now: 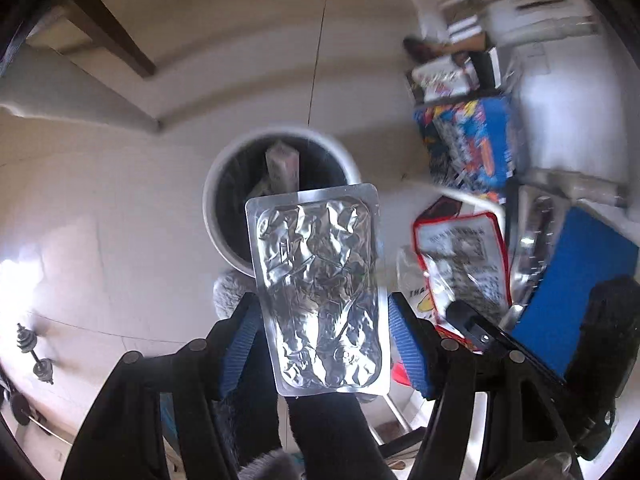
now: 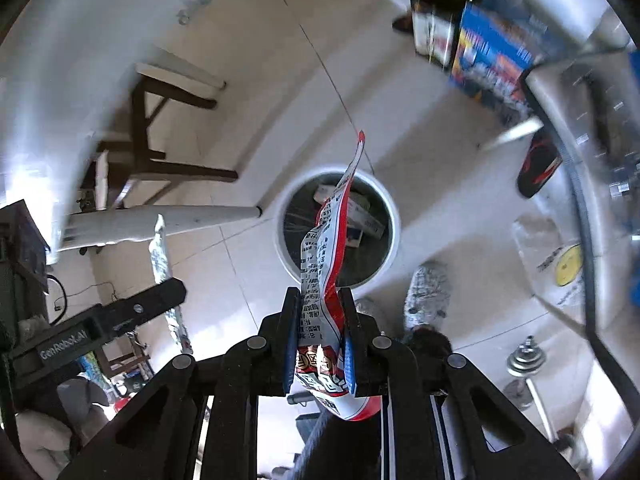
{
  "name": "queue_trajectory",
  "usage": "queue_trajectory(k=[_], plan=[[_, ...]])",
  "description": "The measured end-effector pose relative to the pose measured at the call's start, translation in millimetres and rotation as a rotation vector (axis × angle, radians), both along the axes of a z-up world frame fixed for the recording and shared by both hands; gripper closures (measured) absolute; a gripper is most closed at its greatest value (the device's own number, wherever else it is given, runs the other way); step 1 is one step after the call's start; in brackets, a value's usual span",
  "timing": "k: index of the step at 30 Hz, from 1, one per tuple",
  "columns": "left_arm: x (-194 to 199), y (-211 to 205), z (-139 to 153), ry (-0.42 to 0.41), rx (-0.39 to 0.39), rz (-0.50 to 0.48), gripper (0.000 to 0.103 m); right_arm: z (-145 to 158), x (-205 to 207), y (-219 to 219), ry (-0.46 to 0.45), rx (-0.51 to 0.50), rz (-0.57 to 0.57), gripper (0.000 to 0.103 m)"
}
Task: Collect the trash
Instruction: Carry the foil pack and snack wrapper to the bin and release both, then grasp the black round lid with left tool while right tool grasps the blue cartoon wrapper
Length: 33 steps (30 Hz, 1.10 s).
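A: Left wrist view: our left claw [image 1: 324,344] pinches the foil tray [image 1: 318,290] by its long edges; the bin [image 1: 224,184] lies directly ahead, below.

B: Right wrist view: our right claw [image 2: 319,344], pressed together, pinches the snack wrapper [image 2: 326,264], pointing lengthwise into that bin [image 2: 390,208].

Pale tile floor [image 2: 248,128], dark wood chair [image 2: 160,128] – sunlit patch

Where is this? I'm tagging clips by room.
Probably a lived-in room at home: tiled floor, a wooden chair, a small waste bin, and dumbbells on the floor.
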<state>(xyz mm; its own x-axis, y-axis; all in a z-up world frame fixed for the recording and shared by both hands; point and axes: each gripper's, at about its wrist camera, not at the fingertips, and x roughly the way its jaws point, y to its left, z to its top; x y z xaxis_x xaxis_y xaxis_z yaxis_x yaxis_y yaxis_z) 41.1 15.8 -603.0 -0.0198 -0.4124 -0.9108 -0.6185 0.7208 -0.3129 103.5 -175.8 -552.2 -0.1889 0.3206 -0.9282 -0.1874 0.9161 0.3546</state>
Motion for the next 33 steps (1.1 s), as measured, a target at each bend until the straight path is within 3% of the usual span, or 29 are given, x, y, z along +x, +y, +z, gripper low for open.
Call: queue_trajectory(k=[3, 5, 8, 10, 11, 13, 15, 17, 22, 33], plan=[[4.5, 1.4, -50.6, 0.031, 0.041, -0.039, 0.03, -64.5, 2.7, 11.2, 0.036, -0.001, 0.024, 0.081], [-2.4, 6.4, -64.3, 0.047, 0.06, -0.033, 0.005, -102.2, 1.0, 19.8, 0.062, -0.003, 0.056, 0.077], [-14.4, 15.8, -82.1, 0.073, 0.096, -0.026, 0.001, -138.5, -0.3, 26.0, 0.069, -0.024, 0.073, 0.07], [-21.4, 19.4, -85.6, 0.088, 0.137, -0.025, 0.001, -155.6, -1.5, 26.2, 0.057, -0.063, 0.085, 0.053], [-24.8, 19.2, -86.7, 0.092, 0.156, -0.026, 0.001, -159.2, -1.6, 25.3, 0.05, -0.08, 0.087, 0.04], [-32.8, 19.0, -80.0, 0.087, 0.218, -0.033, 0.001, -160.0, -3.8, 25.5, 0.021, -0.123, 0.1, 0.031], [-39.1, 20.9, -75.9, 0.085, 0.273, -0.053, 0.001, -157.5, -3.9, 23.3, -0.001, -0.161, 0.12, 0.009], [-44.1, 17.4, -61.9, 0.084, 0.324, -0.072, 0.001, -149.1, -6.2, 26.1, -0.033, -0.209, 0.15, 0.0], [-53.8, 16.6, -40.8, 0.075, 0.355, -0.077, 0.001, -126.3, -9.9, 32.5, -0.085, -0.273, 0.198, 0.0], [-64.2, 10.7, 7.5, 0.053, 0.374, -0.041, 0.001, -69.1, -25.5, 33.8, -0.129, -0.283, 0.226, 0.0]])
